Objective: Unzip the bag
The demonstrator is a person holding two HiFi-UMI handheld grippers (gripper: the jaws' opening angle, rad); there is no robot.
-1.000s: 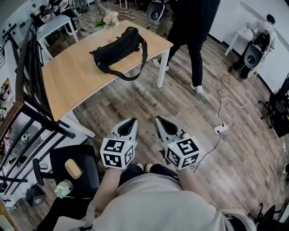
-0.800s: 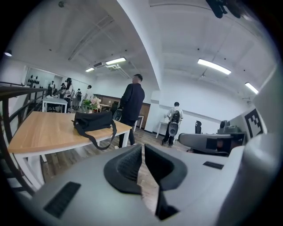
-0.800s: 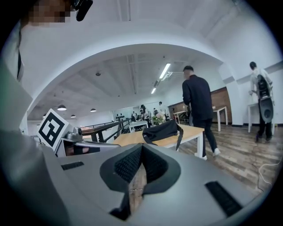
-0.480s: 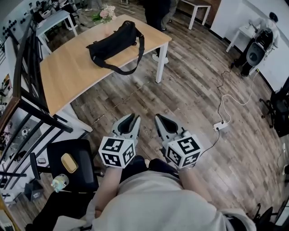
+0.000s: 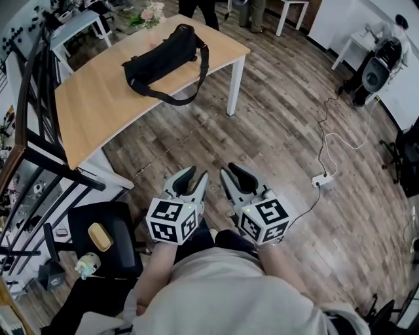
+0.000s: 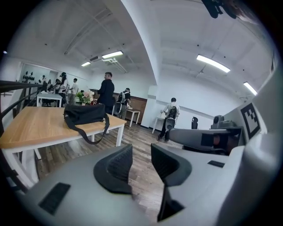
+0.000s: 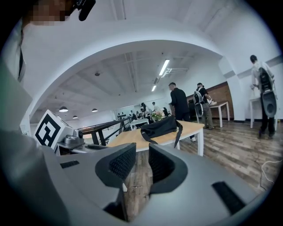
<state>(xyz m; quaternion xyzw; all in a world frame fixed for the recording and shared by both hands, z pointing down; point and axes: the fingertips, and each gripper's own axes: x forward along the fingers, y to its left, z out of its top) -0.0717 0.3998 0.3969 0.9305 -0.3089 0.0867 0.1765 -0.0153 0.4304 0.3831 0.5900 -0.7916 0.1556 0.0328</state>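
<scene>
Pointing out over the wooden floor (image 5: 281,131), the left tool (image 5: 195,175) is released: its jaws have just been opening and stand apart, with nothing between them but bare planks in the left gripper view (image 6: 141,151). The right tool (image 5: 234,171) sits just beside it, roughly parallel, and is also released. Its jaws have just been opening too, to a narrower gap than the left pair, and the right gripper view (image 7: 142,151) shows nothing caught between the pads. Both tools are held close to the person's body, each marker cube facing up toward the head camera.

Well apart from both tools, the bag (image 5: 160,59) lies on the light wooden tabletop (image 5: 98,111), near the far corner. It is black and lies on its side, and its strap (image 5: 190,98) loops over the tabletop's near edge and hangs down. Neither tool touches it. Whether its zip is closed cannot be made out from here.

A bunch of pale flowers (image 5: 147,14) stands past the bag. A person (image 6: 106,90) in dark clothes stands beyond the tabletop. A dark railing (image 5: 33,131) runs along the left, with a black chair (image 5: 108,239) below it. A white power strip (image 5: 319,180) and its cable (image 5: 340,141) lie on the floor to the right.
</scene>
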